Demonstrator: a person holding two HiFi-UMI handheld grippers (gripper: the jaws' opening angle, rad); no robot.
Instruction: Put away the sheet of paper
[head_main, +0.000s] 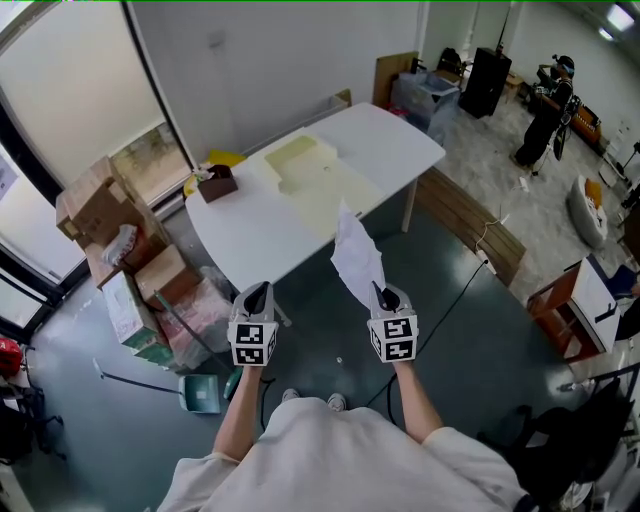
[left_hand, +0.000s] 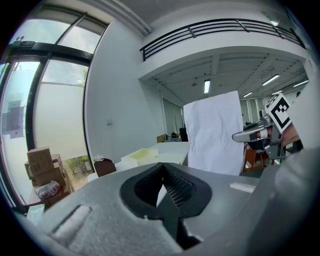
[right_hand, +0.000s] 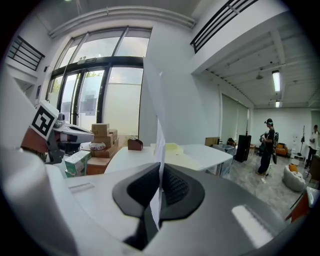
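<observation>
A white sheet of paper (head_main: 355, 252) stands upright in the air, short of the white table (head_main: 410, 150). My right gripper (head_main: 381, 291) is shut on its lower edge; in the right gripper view the sheet of paper (right_hand: 159, 145) rises edge-on from between the closed jaws. My left gripper (head_main: 256, 294) is level with the right one, to its left, shut with nothing in it. From the left gripper view the sheet of paper (left_hand: 214, 132) shows broadside, with the right gripper (left_hand: 252, 134) at its side. Pale yellow flat folders (head_main: 315, 170) lie on the table.
A small brown box (head_main: 217, 184) sits at the table's left end. Cardboard boxes (head_main: 100, 215) and packages (head_main: 165, 300) are stacked on the floor to the left, by the windows. A green dustpan (head_main: 203, 392) lies near my feet. A person (head_main: 545, 110) stands far back right.
</observation>
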